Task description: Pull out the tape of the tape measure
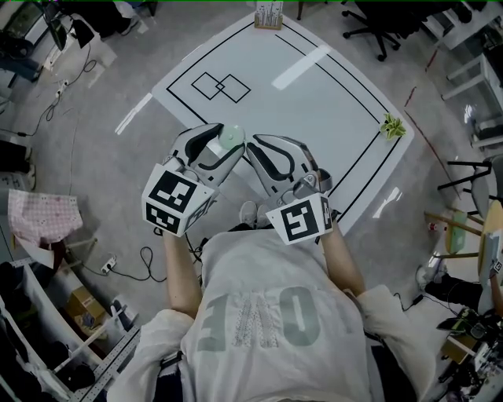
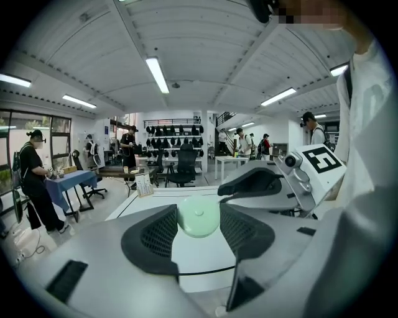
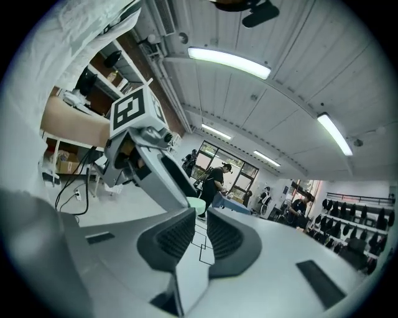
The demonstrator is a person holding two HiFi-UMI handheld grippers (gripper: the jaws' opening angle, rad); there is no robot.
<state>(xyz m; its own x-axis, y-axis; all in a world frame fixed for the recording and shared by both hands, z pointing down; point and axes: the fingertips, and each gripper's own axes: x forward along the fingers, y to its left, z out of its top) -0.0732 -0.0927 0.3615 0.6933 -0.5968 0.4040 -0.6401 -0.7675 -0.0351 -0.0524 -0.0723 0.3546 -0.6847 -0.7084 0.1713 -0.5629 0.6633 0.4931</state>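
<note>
Head view reads "ONE" on the person's shirt [image 1: 259, 314]. Left claw [image 1: 233, 145] grips the pale green tape measure [image 2: 198, 216], its round face flat towards that claw's camera, above the white counter [image 1: 314, 102]. Right claw [image 3: 200, 227] stands narrowly parted, holding nothing.

A white table [image 1: 330, 94] ruled with black lines and two overlapping squares [image 1: 222, 87] bears a green leafy thing [image 1: 391, 126] near its right edge and an upright card [image 1: 269, 14] at its far edge.
</note>
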